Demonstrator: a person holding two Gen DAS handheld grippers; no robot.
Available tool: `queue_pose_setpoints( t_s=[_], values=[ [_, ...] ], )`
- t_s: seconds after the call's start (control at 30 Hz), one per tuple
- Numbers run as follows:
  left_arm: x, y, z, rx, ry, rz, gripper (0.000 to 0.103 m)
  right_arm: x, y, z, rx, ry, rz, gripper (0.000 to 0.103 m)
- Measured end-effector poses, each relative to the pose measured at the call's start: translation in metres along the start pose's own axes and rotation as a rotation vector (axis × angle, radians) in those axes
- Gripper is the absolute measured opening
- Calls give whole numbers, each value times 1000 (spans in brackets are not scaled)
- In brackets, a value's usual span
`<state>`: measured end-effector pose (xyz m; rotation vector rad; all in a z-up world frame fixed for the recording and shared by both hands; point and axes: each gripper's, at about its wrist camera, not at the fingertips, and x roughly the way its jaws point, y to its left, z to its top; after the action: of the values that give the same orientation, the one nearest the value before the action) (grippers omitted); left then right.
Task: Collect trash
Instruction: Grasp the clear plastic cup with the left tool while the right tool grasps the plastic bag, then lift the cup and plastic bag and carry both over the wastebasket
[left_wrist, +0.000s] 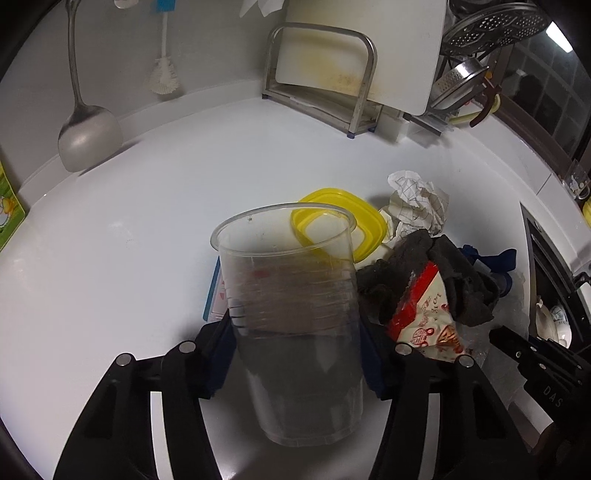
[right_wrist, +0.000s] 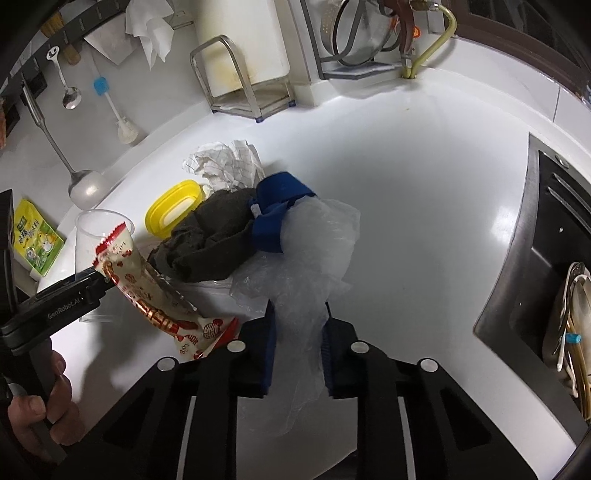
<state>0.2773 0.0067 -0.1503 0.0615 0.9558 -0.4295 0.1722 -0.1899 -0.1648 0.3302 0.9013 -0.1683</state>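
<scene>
cups: 1 (left_wrist: 291, 314) | yellow lids: 1 (left_wrist: 354, 214) | crumpled papers: 1 (left_wrist: 417, 203) | snack wrappers: 1 (left_wrist: 432, 317)

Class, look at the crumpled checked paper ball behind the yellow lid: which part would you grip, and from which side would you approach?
Grip the crumpled paper across its upper bulge, coming from above. The yellow lid and dark cloth crowd its near side, so a low approach looks blocked, while the top stands clear and its loose folds should compress between the pads.

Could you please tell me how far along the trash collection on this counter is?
Nothing looks collected yet. In hand: the left gripper clamps the clear plastic cup; the right gripper pinches the clear plastic bag. Left on the counter: crumpled paper, red-and-white wrapper, dark cloth, yellow lid.
</scene>
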Motion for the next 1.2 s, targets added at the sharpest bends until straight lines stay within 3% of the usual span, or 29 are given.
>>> queue_pose_setpoints(
  t_s=[0.83,1.2],
  values=[
    [-54,13,-14,-5,-32,45,56,-64,-19,8,-12,-72,-72,13],
    [-98,0,-29,-13,-56,78,56,-93,-13,-6,-55,-66,-30,13]
  ],
)
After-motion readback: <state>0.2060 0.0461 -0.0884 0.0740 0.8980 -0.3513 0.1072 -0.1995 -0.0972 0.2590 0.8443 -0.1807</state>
